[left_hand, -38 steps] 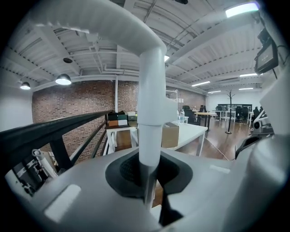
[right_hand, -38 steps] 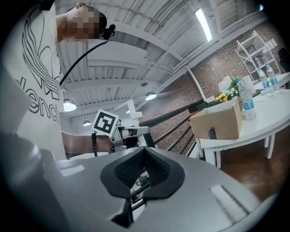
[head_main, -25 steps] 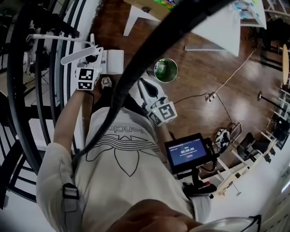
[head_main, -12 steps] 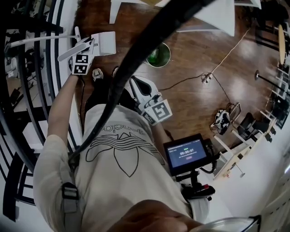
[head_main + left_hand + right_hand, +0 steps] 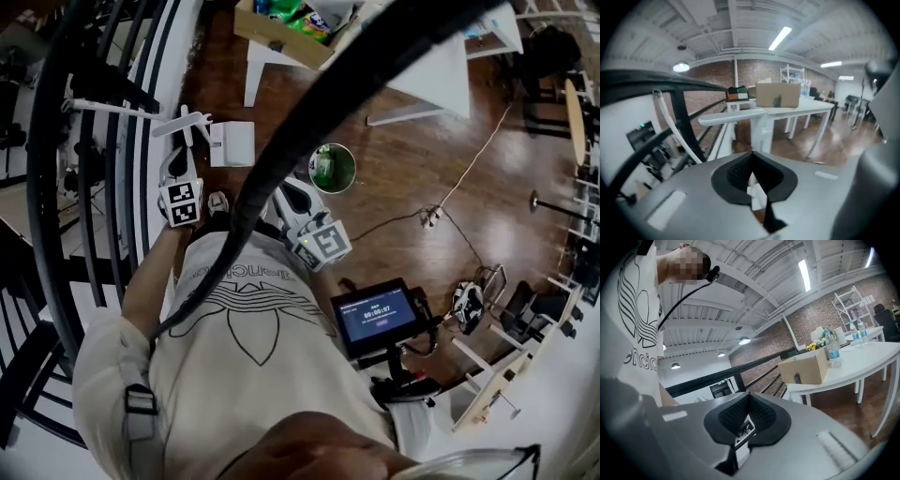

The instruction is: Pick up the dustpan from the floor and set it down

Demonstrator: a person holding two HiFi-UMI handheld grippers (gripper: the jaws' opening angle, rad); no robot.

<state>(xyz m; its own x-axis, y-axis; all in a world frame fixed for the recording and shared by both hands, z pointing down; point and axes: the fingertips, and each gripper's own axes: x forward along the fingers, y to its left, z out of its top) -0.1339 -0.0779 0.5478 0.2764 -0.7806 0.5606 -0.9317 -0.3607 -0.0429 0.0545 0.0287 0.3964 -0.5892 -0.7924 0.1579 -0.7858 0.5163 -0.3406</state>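
Observation:
The white dustpan (image 5: 232,143) stands on the wooden floor by the black railing, its long white handle (image 5: 122,108) reaching left through the bars. My left gripper (image 5: 180,148) hovers just short of the pan, beside the handle. Its jaws are shut with nothing between them (image 5: 751,158), and the dustpan does not show in the left gripper view. My right gripper (image 5: 286,187) is held in front of the person's chest, pointing nearly level. Its jaws (image 5: 749,398) meet at the tips with nothing held.
A green bucket (image 5: 332,169) sits on the floor right of the dustpan. Beyond it stands a white table (image 5: 422,70) with a cardboard box (image 5: 281,28) of bottles. The black stair railing (image 5: 94,187) runs along the left. A cable (image 5: 450,192) trails over the floor.
My left gripper has sunk and drawn back toward the body, off the dustpan's handle. The right gripper has stayed nearly still.

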